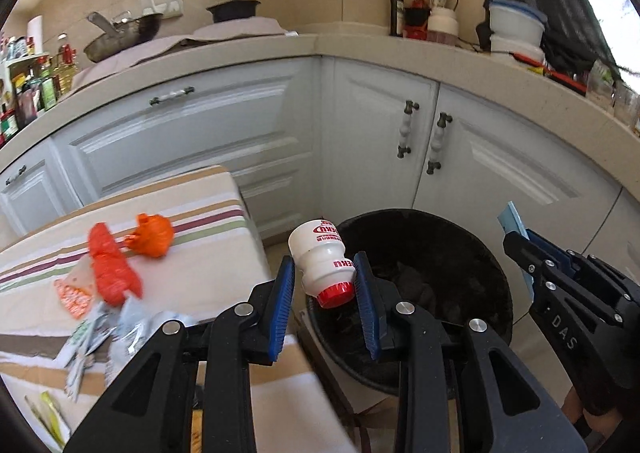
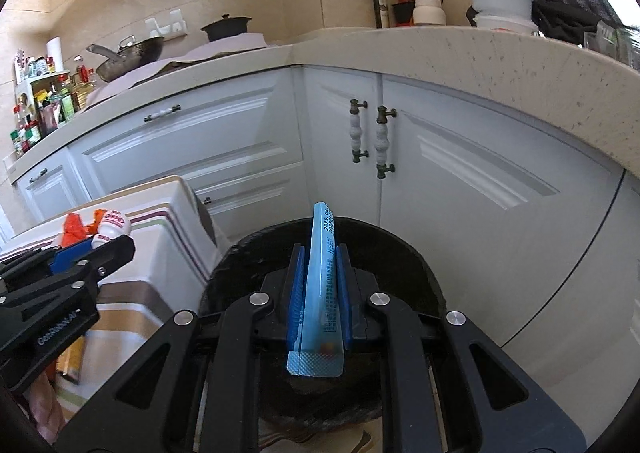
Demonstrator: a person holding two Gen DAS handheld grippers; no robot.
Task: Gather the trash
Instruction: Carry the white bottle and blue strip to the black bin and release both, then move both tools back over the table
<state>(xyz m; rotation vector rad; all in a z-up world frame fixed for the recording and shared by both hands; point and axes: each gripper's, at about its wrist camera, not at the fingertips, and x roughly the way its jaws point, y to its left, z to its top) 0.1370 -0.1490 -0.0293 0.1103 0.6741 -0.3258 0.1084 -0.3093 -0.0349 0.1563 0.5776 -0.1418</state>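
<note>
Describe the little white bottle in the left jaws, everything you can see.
The bottle is small, white, plastic-looking, with a waisted body, red lettering and a red foil-like cap. It is tilted, cap end toward the camera and downward, base up. The left gripper has its blue-padded jaws around its lower half, at the near rim of the black bin.

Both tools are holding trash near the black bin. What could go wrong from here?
The small white bottle in the left tool sits near the trash bin's rim, so it might bounce out. The blue packet in the right tool looks light and may cling to a pad.
</note>
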